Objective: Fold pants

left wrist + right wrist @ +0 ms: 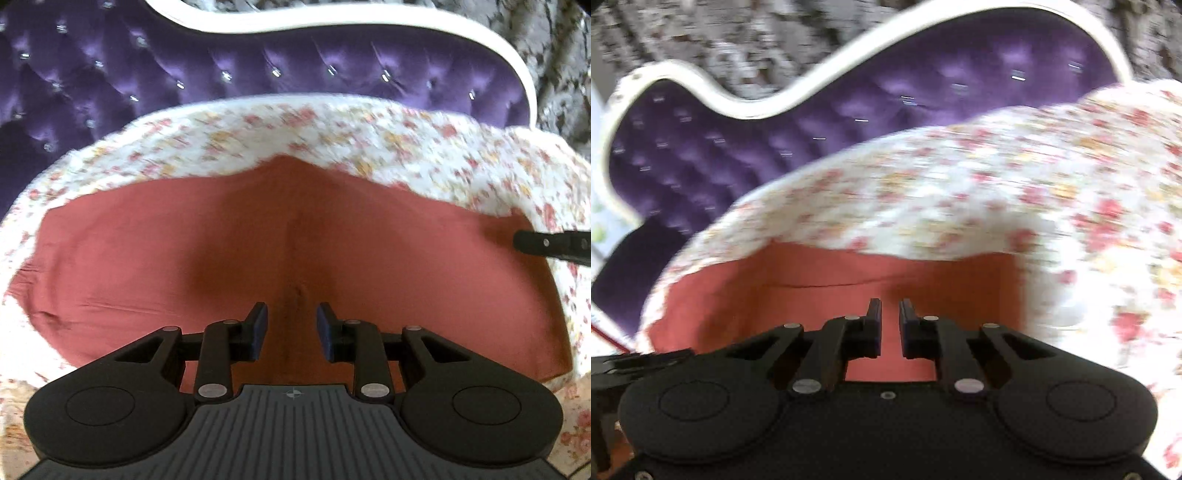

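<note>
**A:** Rust-red pants (258, 236) are lying spread flat across the middle of the frame on the floral bedspread (332, 133). Left gripper (291, 328) is hovering over them, fingers apart, gripping nothing. Right gripper (890, 325) is looking narrowly parted, also empty.

**B:** Risk I'm seeing: soft fabric, so a pinch could be catching the bedspread too, or only one layer, and the fold is going crooked.

**A:** Both views are blurring as well. Purple tufted headboard (110, 74) is filling the upper left, nothing really blocking.
</note>
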`<state>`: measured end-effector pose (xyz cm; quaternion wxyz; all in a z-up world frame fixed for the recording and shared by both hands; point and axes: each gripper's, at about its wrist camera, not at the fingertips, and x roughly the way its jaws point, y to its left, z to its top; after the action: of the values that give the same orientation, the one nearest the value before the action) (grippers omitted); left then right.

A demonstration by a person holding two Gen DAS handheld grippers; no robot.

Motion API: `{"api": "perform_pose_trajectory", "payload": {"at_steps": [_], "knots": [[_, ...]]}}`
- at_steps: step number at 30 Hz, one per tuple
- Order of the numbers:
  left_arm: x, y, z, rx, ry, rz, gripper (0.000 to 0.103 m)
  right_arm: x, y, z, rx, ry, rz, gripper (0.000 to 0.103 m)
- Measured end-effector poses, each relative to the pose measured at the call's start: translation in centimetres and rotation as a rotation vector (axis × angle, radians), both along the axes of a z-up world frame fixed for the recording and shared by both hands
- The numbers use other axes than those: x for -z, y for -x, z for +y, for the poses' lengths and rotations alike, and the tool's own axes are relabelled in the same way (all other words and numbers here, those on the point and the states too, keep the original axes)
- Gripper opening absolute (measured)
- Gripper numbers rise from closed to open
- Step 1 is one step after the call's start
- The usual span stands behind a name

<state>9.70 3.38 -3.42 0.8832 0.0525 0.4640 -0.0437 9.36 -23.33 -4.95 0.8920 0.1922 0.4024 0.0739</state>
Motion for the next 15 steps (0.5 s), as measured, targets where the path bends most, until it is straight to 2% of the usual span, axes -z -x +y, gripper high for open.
{"api": "perform_pose_trajectory", "payload": {"at_steps": [2, 3, 4, 7, 9, 10, 15], "knots": [[1.3, -0.3, -0.3, 0.009, -0.018, 0.025, 0.029, 1.1, -0.3, -0.7, 0.036, 0.037, 0.035, 0.014], [1.9, -0.5, -0.4, 0.008, -0.032, 0.041, 0.029, 1.7, -0.7, -0.7, 0.051, 0.039, 0.052, 0.005], [2.6, -0.6, -0.5, 0.006, -0.046, 0.044, 0.03, 2.2, -0.7, -1.3, 0.064, 0.02, 0.053, 0.0], [2.7, -0.2, -0.3, 0.007, -0.044, 0.026, 0.03, 2.4, -0.3, -2.1, 0.074, -0.034, 0.047, 0.0], [2.6, -0.2, -0.2, 0.007, -0.037, 0.033, 0.03, 1.9, 0.2, -1.8, 0.07, -0.014, 0.028, 0.004], [2.4, -0.1, 0.0, 0.0, -0.037, 0.035, 0.03, 1.5, 0.7, -1.6, 0.062, 0.001, 0.012, 0.012], [0.9, 0.4, 2.2, -0.059, -0.032, 0.003, 0.03, -0.3, 4.2, 0.6, 0.009, 0.063, -0.036, 0.013]]}}
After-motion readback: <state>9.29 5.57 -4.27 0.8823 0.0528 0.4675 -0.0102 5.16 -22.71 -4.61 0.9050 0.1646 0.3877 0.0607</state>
